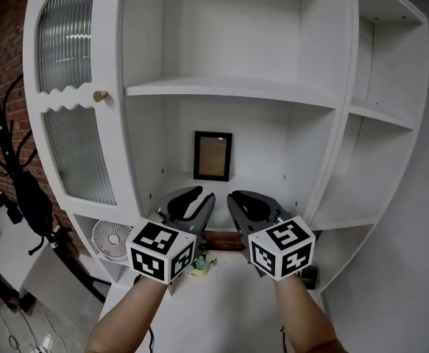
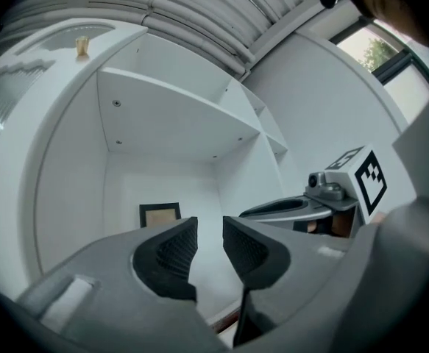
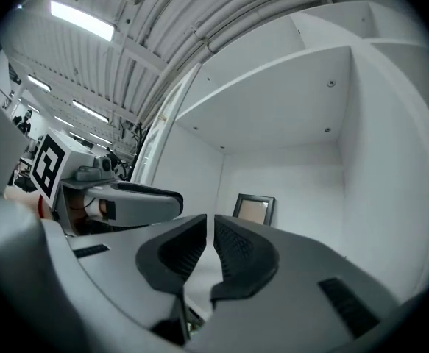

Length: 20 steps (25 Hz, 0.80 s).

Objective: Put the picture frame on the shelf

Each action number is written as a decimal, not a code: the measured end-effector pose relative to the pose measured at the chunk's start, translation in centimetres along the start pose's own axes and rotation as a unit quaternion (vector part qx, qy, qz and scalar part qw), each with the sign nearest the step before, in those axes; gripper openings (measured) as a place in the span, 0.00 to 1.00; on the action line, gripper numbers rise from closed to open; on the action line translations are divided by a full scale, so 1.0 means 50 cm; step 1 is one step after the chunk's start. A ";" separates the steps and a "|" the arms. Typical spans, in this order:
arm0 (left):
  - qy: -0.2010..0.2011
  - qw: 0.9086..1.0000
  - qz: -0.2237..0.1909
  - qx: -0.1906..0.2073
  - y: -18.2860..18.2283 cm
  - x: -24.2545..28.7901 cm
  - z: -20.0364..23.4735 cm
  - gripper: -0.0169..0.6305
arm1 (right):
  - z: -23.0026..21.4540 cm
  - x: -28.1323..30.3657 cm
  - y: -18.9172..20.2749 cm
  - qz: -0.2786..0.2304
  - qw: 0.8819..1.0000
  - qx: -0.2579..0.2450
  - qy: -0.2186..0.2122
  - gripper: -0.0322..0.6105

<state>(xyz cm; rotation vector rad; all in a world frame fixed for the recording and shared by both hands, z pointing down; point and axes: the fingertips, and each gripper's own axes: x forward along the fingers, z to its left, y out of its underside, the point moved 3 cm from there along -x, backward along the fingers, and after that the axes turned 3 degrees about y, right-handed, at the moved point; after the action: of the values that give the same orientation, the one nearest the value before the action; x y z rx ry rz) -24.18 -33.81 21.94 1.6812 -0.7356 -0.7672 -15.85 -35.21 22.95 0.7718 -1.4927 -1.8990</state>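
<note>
Shows the frame (image 1: 213, 155) upright at the back wall of the middle shelf (image 1: 171, 185), apart from both grippers, its bottom edge cut off behind the jaws in both gripper views and its tan inside too plain to make out. Leaves the left gripper (image 2: 210, 228) with jaws apart and empty, the right gripper (image 3: 210, 223) narrowed to a slit, nothing between.
</note>
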 end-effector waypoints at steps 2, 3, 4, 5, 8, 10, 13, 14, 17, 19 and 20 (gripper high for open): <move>0.000 1.000 -0.005 0.001 0.006 -0.027 -0.020 0.18 | 0.019 -0.029 0.010 -0.008 1.000 0.012 -0.011 0.11; -0.003 1.000 -0.007 0.003 0.009 -0.040 -0.027 0.17 | 0.027 -0.044 0.014 -0.012 1.000 0.017 -0.014 0.10; -0.007 1.000 -0.009 0.003 0.013 -0.053 -0.034 0.15 | 0.033 -0.057 0.019 -0.014 1.000 0.021 -0.014 0.09; -0.009 1.000 -0.011 0.002 0.016 -0.064 -0.041 0.13 | 0.039 -0.070 0.022 -0.016 1.000 0.022 -0.014 0.09; -0.010 1.000 -0.014 0.001 0.024 -0.089 -0.063 0.09 | 0.052 -0.103 0.028 -0.021 0.999 0.023 -0.012 0.08; -0.009 1.000 -0.016 0.004 0.029 -0.104 -0.079 0.08 | 0.062 -0.121 0.032 -0.026 0.999 0.026 -0.009 0.08; 0.001 1.000 -0.024 -0.003 0.036 -0.126 -0.101 0.07 | 0.080 -0.147 0.046 -0.035 0.999 0.029 -0.011 0.08; 0.006 1.000 -0.026 -0.009 0.041 -0.134 -0.108 0.07 | 0.089 -0.156 0.053 -0.036 0.999 0.032 -0.015 0.08; 0.010 0.999 -0.028 -0.024 0.057 -0.163 -0.124 0.06 | 0.114 -0.183 0.083 -0.032 0.998 0.047 -0.025 0.08; 0.006 0.999 -0.030 -0.034 0.068 -0.185 -0.133 0.06 | 0.126 -0.199 0.102 -0.026 0.997 0.060 -0.029 0.08; 0.004 0.999 -0.031 -0.039 0.072 -0.194 -0.137 0.06 | 0.131 -0.205 0.110 -0.021 0.997 0.065 -0.031 0.08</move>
<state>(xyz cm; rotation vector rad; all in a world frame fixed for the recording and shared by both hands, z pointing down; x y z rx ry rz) -24.85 -22.98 27.98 1.6416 -0.6434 -0.8219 -13.53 -24.40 30.44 0.8155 -1.6624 -1.8865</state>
